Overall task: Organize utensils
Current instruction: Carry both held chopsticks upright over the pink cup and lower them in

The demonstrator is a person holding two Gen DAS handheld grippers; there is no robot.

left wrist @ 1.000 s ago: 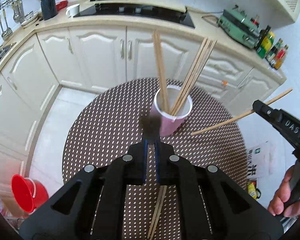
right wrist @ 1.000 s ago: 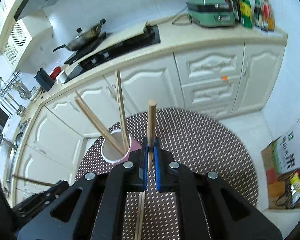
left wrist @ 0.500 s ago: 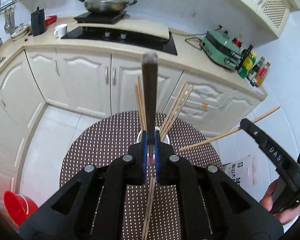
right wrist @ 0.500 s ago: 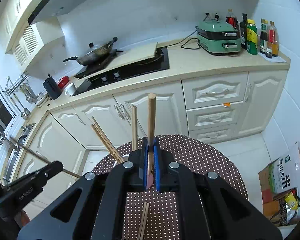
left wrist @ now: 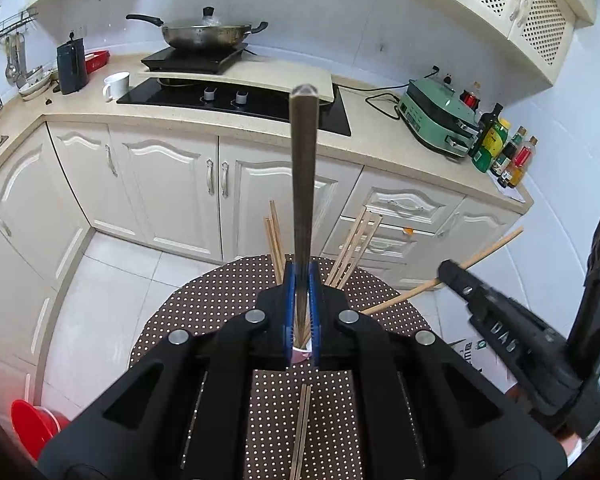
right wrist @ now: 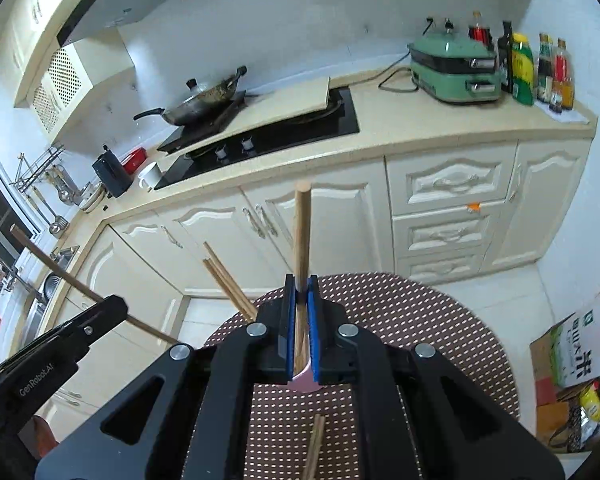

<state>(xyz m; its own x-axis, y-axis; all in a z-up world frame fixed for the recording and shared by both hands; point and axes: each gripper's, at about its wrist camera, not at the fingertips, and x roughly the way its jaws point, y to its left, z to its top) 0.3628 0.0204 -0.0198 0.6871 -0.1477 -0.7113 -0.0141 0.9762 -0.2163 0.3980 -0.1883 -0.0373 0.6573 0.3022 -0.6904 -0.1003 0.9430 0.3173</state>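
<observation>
While both tongs hang over the dotted worktop (left wrist: 220, 300), I note a pink cup (right wrist: 305, 381) holding several chopsticks (left wrist: 354, 248) that fan upward. Left tongs (left wrist: 301, 312) are clamped on a dark chopstick (left wrist: 303, 200), long axis pointing up and away. Right tongs (right wrist: 301, 320) pinch a pale chopstick (right wrist: 301, 236), likewise upright. Two more lie flat on the worktop.

Showing as matte black, angular bodies with triangular cut-outs, both the left gripper (left wrist: 301, 312) and the right gripper (right wrist: 301, 320). Carrying blue pads (left wrist: 288, 312) along the inner faces of the fingers. Displaying four round silver screws (right wrist: 253, 329) across each frame. Bearing white lettering on the side: "GenRobot.AI" on the left, "DAS" on the right.
</observation>
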